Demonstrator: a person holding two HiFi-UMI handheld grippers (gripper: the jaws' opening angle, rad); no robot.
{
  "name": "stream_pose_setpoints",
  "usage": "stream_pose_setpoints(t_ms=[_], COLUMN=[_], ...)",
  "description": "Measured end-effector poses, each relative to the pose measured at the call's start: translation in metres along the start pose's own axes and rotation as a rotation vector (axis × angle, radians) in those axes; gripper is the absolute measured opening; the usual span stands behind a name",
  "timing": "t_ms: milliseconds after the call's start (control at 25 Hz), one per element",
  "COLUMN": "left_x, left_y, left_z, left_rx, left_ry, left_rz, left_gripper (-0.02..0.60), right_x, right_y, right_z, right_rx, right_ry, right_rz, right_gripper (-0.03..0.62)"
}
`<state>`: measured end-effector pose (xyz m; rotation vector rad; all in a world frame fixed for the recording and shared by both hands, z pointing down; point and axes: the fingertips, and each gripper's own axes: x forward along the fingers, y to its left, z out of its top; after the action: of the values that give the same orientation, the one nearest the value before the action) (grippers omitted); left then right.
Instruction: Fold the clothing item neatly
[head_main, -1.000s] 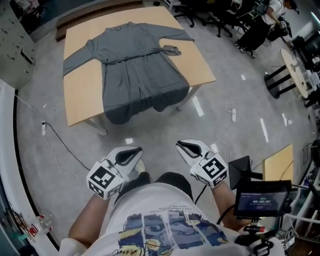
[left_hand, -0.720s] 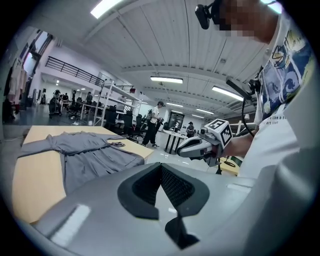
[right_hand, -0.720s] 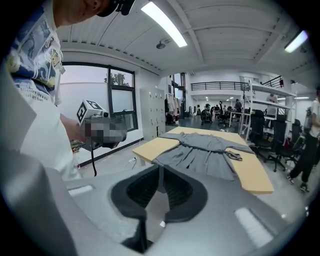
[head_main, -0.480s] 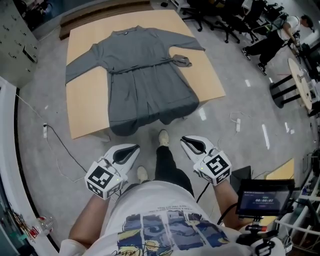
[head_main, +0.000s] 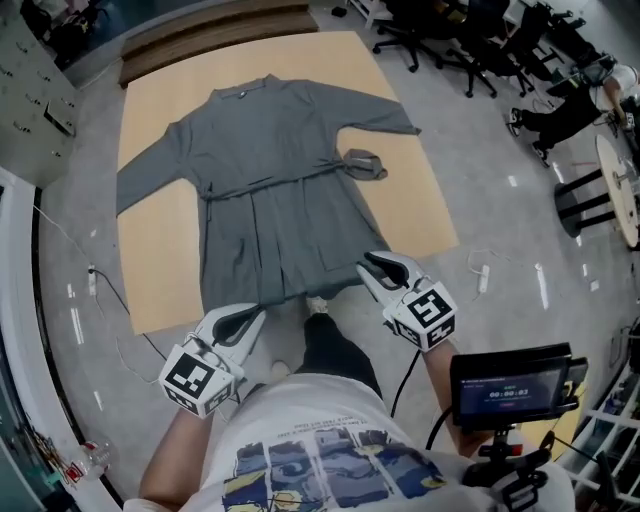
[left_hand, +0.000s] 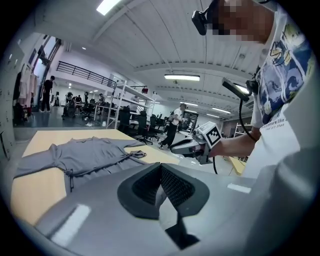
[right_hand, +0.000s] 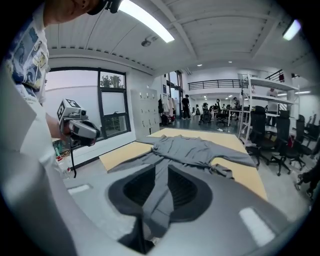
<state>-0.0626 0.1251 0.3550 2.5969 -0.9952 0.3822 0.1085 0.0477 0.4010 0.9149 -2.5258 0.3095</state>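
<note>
Jaws of the right gripper stand a little apart and have just been opening. Grey cloth shows through the gap, but the pads press on nothing. In the head view this gripper's tip hovers at the hem of the grey dress. The left gripper is clenched and empty, and sits just short of the hem's other corner. The dress lies face up and flat on the wooden table. Both sleeves are spread wide, a belt is tied at the waist, and the hem hangs over the near edge. By the look of it, folding has not begun: no fold shows, so every fold remains to be made. No box, basket or other container is in view.
</note>
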Motion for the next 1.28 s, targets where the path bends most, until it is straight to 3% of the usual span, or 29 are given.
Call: stream_pose_setpoints(t_ms=[360,760,1040,1280], left_x=[0.079,0.136,0.160,0.171], left_y=[0.052,0.090,0.104,0.114], left_z=[0.055,0.077,0.084,0.079], left_rx=[-0.045,-0.089,-0.103,-0.127], left_ry=[0.018,0.042,0.067,0.094], left_rz=[0.070,0.112,0.127,0.135], left_gripper=[0.024,0.031,0.031,0.031], right_x=[0.063,0.122,0.148,0.162], right_y=[-0.183,-0.359,-0.455,-0.509], right_z=[0.013,-0.018,-0.058,-0.088], right_rx=[0.053,0.219,0.345,0.503], right_ry=[0.030,0.085,0.157,0.164], right_rz=[-0.071,-0.202,-0.304,-0.383], right_gripper=[0.075,0.116,0.160,0.175])
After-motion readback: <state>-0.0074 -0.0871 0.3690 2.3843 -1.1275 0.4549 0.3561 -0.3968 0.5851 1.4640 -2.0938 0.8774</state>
